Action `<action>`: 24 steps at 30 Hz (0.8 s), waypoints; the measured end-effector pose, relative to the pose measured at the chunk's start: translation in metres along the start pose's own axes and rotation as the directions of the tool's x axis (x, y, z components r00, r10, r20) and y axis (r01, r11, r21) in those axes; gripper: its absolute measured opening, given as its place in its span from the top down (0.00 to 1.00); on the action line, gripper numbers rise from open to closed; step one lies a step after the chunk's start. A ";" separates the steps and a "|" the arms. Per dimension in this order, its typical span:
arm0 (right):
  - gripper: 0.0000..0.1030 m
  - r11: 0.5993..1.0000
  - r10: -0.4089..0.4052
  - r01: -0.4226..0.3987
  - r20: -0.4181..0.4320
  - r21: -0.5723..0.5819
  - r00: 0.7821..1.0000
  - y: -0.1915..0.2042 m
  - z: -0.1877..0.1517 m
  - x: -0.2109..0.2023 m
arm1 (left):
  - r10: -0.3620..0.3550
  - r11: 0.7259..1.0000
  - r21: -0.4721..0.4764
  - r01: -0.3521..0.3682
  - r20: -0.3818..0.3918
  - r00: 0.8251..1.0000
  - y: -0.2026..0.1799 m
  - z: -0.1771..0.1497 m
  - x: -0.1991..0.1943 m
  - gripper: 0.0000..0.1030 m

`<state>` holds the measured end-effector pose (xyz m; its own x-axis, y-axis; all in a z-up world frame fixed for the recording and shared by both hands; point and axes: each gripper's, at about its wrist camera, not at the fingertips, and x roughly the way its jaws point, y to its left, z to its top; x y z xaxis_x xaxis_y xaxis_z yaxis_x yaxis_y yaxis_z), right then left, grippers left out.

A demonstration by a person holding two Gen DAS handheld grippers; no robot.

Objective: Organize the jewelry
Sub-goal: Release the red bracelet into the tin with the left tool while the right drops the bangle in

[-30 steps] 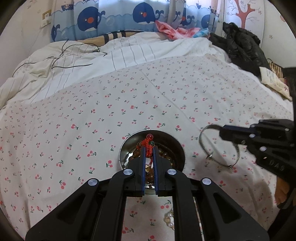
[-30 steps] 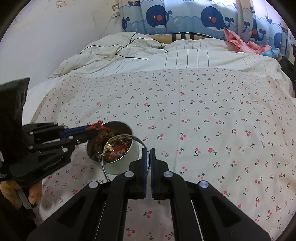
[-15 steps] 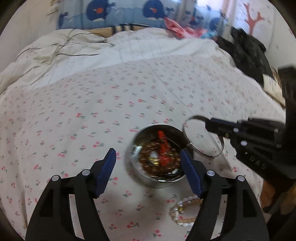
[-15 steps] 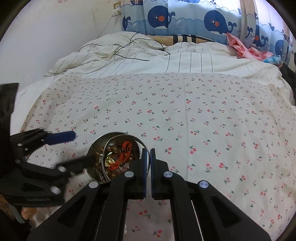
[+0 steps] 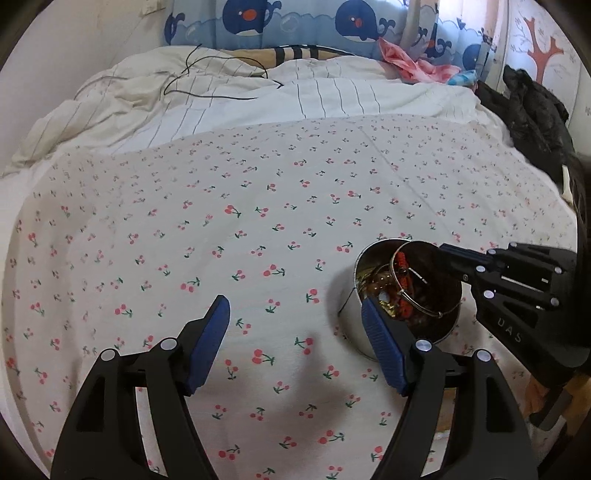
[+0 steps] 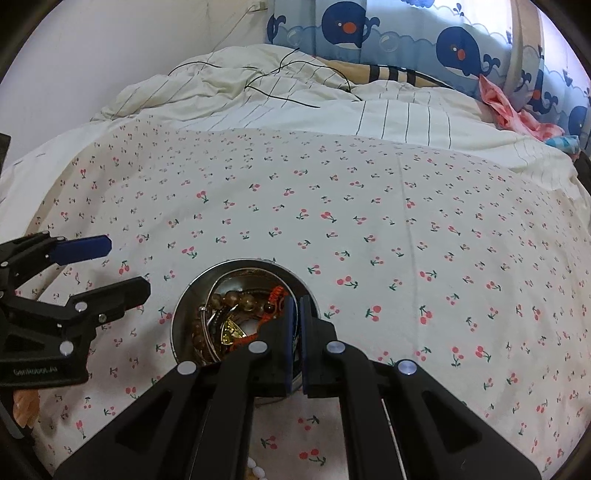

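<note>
Pose: my left gripper (image 5: 295, 314) points steeply down over the cherry-print sheet (image 5: 258, 206), jaws spread wide, nothing between the blue pads (image 5: 207, 343) but bare fabric. My right gripper (image 6: 294, 306) also tilts down, its tips directly over the steel bowl (image 6: 181, 321). Its jaws are pressed nearly together on the thin silver bangle (image 5: 417, 284), which in the left view hangs tilted over the bowl's mouth, lower edge among the contents.

Change from a second ago: my left jaws were then clamped on the red beaded bracelet (image 5: 402, 280) above the bowl; they have since sprung open, and that bracelet now lies inside the bowl. My left gripper has slid off to the bowl's left, so the bowl sits beside my right-hand pad instead of ahead. My right gripper has carried the bangle from beside the bowl to over it.

Bowl contents: brown bead strand (image 6: 236, 297), red bracelet, a gold-coloured piece (image 6: 231, 330).

Surroundings: a white pearl bracelet (image 6: 255, 472) peeks out on the sheet at the lower edge of the right view, mostly hidden by my gripper. Striped duvet (image 5: 258, 103) with a black cable (image 5: 207, 85) behind; whale-print curtain (image 5: 295, 22); dark clothing (image 5: 535, 110) at far right. My own right fingers hide the bowl's near rim.
</note>
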<state>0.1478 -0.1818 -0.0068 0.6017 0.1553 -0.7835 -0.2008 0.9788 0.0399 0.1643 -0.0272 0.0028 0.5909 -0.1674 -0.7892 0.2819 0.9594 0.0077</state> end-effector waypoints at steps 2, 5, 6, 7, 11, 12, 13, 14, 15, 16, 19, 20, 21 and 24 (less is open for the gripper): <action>0.96 1.000 -0.003 0.003 -0.005 -0.005 1.000 0.001 0.000 0.003 | 0.012 1.000 0.019 -0.012 0.005 1.000 -0.004 0.000 -0.001 0.32; 0.96 1.000 -0.005 0.005 -0.007 -0.010 1.000 0.003 0.000 0.005 | 0.022 0.999 0.037 -0.023 0.012 1.000 -0.007 0.000 -0.003 0.31; 0.96 1.000 -0.006 0.006 -0.007 -0.011 1.000 0.003 -0.001 0.005 | 0.028 0.999 0.046 -0.029 0.016 0.999 -0.009 0.000 -0.003 0.31; 0.96 1.000 -0.007 0.007 -0.007 -0.012 1.000 0.003 0.000 0.005 | 0.030 0.998 0.051 -0.031 0.017 0.999 -0.010 0.000 -0.003 0.31; 0.96 1.000 -0.009 0.009 -0.006 -0.013 1.000 0.004 0.000 0.006 | 0.036 0.997 0.067 -0.037 0.021 0.999 -0.013 -0.001 -0.005 0.31; 0.96 1.000 -0.009 0.009 -0.005 -0.013 1.000 0.004 0.000 0.006 | 0.037 0.997 0.070 -0.038 0.021 0.999 -0.014 -0.001 -0.005 0.31; 0.96 1.000 -0.009 0.008 -0.006 -0.013 1.000 0.004 0.000 0.006 | 0.038 0.997 0.073 -0.040 0.021 0.999 -0.014 -0.002 -0.005 0.30; 0.96 1.000 -0.009 0.009 -0.005 -0.013 1.000 0.004 0.000 0.006 | 0.041 0.996 0.076 -0.042 0.021 0.999 -0.014 -0.002 -0.005 0.30; 0.96 1.000 -0.010 0.010 -0.005 -0.013 1.000 0.004 0.000 0.006 | 0.044 0.996 0.080 -0.045 0.021 0.999 -0.015 -0.003 -0.005 0.30; 0.96 1.000 -0.009 0.009 -0.006 -0.013 1.000 0.004 0.000 0.006 | 0.046 0.995 0.084 -0.048 0.022 0.999 -0.016 -0.003 -0.005 0.30; 0.96 1.000 -0.009 0.009 -0.006 -0.013 1.000 0.004 0.001 0.006 | 0.050 0.994 0.093 -0.052 0.023 0.998 -0.018 -0.003 -0.005 0.30; 0.96 1.000 -0.010 0.009 -0.005 -0.012 1.000 0.004 0.000 0.006 | 0.051 0.994 0.096 -0.053 0.024 0.998 -0.019 -0.003 -0.006 0.30; 0.96 1.000 -0.009 0.009 -0.004 -0.012 1.000 0.004 0.001 0.006 | 0.052 0.994 0.100 -0.054 0.024 0.998 -0.019 -0.003 -0.006 0.30; 0.96 1.000 -0.011 0.011 -0.006 -0.013 1.000 0.005 0.001 0.007 | 0.059 0.992 0.113 -0.061 0.027 0.998 -0.020 -0.004 -0.006 0.29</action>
<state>0.1518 -0.1756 -0.0113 0.5994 0.1440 -0.7874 -0.2046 0.9786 0.0232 0.1526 -0.0449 0.0049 0.6263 -0.1168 -0.7708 0.3287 0.9361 0.1253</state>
